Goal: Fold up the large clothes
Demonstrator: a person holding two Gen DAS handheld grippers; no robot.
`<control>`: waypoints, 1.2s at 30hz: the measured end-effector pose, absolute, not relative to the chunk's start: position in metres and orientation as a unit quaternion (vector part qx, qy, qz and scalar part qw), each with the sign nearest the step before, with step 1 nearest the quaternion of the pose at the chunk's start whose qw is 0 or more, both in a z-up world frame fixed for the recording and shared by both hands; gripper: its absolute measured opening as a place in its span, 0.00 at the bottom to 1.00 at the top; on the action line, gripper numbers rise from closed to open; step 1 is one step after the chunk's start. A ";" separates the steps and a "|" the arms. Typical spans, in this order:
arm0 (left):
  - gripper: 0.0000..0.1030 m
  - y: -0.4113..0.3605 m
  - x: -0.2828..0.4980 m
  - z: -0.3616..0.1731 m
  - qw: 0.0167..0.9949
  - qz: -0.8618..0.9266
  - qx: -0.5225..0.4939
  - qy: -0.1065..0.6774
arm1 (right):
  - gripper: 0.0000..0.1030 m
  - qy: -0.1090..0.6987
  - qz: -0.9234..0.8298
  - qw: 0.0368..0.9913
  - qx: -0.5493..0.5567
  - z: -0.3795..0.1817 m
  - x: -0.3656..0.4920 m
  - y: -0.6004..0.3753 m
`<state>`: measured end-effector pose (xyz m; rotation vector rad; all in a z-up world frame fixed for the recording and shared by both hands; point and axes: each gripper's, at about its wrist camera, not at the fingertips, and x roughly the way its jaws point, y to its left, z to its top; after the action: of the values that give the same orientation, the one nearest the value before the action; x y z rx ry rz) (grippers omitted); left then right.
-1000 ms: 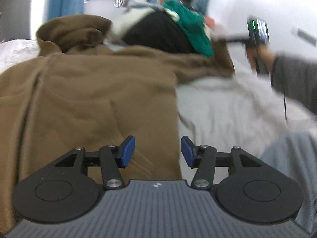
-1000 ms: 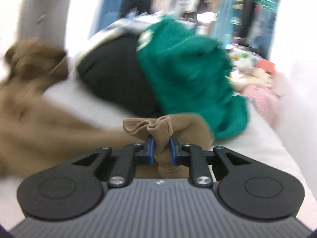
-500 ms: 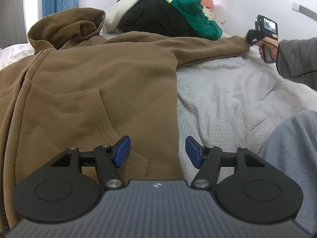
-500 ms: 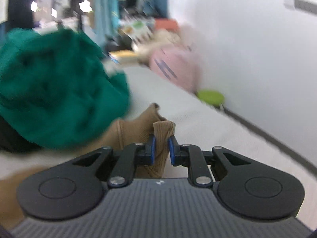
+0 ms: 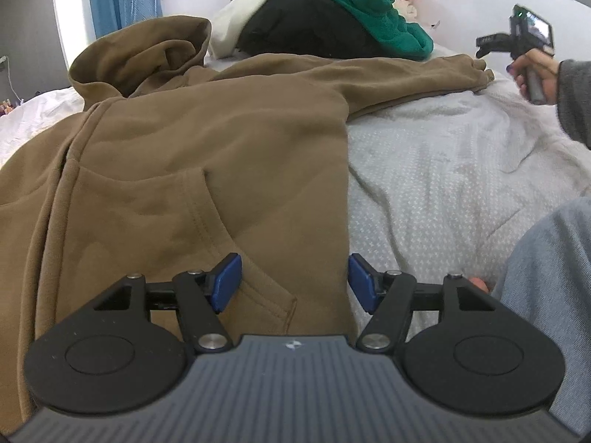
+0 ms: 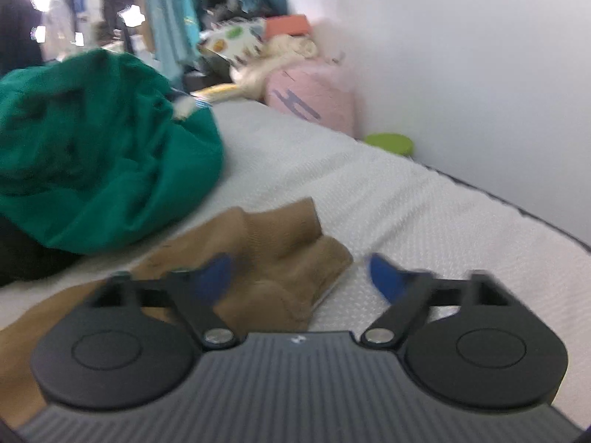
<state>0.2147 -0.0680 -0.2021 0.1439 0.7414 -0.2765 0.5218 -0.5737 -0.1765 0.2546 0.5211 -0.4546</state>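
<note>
A large brown hoodie lies front up on the grey bed cover, with its hood at the far left. Its sleeve stretches out to the right. My left gripper hangs open over the hem at the hoodie's right edge, by the front pocket, with nothing pinched. In the right wrist view the sleeve cuff rests crumpled on the bed. My right gripper is just behind it, jaws opening wide and blurred, pads off the cloth. A hand holds that gripper.
A green garment lies on a black one at the far end of the bed. A pink cushion and a green round thing sit by the white wall. A blue-grey trouser leg is at the right.
My right gripper swung the cuff out to the right until the sleeve lay straight, then opened and let the cuff drop on the bed. My left gripper's jaws widened a little.
</note>
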 end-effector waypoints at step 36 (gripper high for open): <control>0.71 -0.054 0.181 -0.224 0.925 -0.108 0.138 0.337 | 0.83 0.295 0.026 0.922 0.251 -0.107 0.260 -0.213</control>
<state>0.1805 -0.0539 -0.2244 0.2830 0.6909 -0.2206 0.2603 -0.2128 -0.1073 0.5156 0.6049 0.0533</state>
